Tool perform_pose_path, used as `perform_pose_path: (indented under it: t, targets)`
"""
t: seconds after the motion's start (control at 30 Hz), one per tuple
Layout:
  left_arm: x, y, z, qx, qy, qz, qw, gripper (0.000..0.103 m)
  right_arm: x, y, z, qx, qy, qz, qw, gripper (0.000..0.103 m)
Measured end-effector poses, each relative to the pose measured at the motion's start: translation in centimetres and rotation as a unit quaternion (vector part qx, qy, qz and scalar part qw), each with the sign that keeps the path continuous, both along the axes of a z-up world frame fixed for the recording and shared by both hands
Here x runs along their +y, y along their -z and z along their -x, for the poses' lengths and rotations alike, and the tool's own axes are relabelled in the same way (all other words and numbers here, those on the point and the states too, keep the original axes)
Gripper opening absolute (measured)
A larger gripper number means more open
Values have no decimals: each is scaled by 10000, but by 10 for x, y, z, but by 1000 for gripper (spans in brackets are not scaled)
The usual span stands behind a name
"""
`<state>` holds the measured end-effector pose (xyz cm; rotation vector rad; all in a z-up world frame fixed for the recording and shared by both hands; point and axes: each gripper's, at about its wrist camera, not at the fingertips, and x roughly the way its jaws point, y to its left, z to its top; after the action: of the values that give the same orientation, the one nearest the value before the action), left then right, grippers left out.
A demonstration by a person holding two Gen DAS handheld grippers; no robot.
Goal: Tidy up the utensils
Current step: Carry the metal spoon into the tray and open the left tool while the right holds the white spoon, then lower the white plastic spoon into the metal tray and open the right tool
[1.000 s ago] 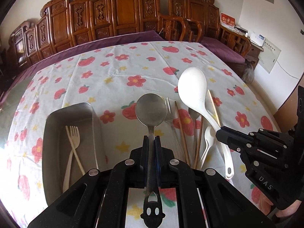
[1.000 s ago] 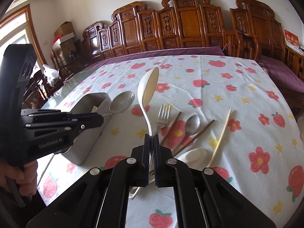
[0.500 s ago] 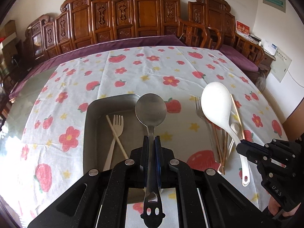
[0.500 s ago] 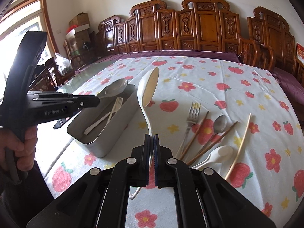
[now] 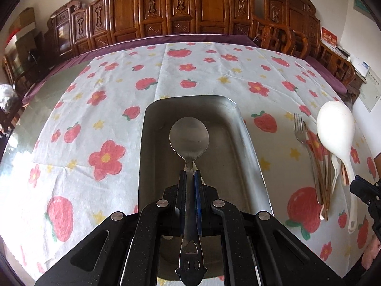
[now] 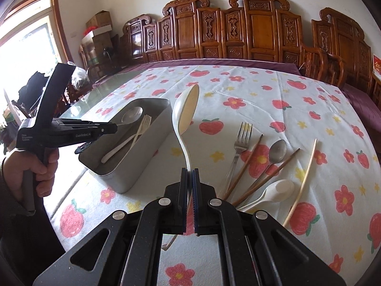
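Observation:
My left gripper (image 5: 189, 175) is shut on a steel spoon (image 5: 189, 138) and holds it over the inside of the metal tray (image 5: 252, 147). In the right wrist view the left gripper (image 6: 108, 126) reaches over the tray (image 6: 142, 164), which holds a cream plastic fork (image 6: 126, 141) and a chopstick. My right gripper (image 6: 189, 174) is shut on the handle of a large white ladle-spoon (image 6: 184, 116), held up in the air to the right of the tray. The ladle-spoon also shows in the left wrist view (image 5: 335, 128).
On the strawberry tablecloth right of the tray lie a steel fork (image 6: 240, 143), a small steel spoon (image 6: 277, 151), brown chopsticks (image 6: 266, 178), a white spoon (image 6: 273, 191) and a pale chopstick (image 6: 302, 181). Carved wooden chairs (image 6: 257, 23) line the table's far side.
My left gripper has carried the steel spoon leftward from beside the utensil pile to over the tray. My right gripper has kept hold of the white ladle-spoon and shifted slightly.

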<state>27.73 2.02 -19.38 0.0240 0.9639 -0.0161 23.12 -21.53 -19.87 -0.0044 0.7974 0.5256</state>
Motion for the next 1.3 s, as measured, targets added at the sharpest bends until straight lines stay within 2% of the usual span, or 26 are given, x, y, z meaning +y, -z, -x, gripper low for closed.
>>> perform_pose_path:
  t: [0.4,0.67,0.83,1.03,1.2,1.3]
  targets:
    - [-5,21,-28,210,-59,-146,9997,5,0,6,-5,66,-22,0,10000,4]
    - [-6,29,-30,364,2,-66,9993,6,1,2,-4,76,-43,-85,9999,5]
    - [-2,21,-18,213,98,-101,9997,6,6,-4,-1,35,-98,-90,9999,5]
    - [3,-2,9,-204,296,-209,9991,6,18,-13,-3,109,-93,-211,9997,5]
    - [18,-16,20,-439,294,15,9986,6,39,-17,-7,193,-141,-218,9995,5]
    - [28,-19,19,-496,329,26,9982,6,56,-19,-10,274,-168,-270,9991,5]
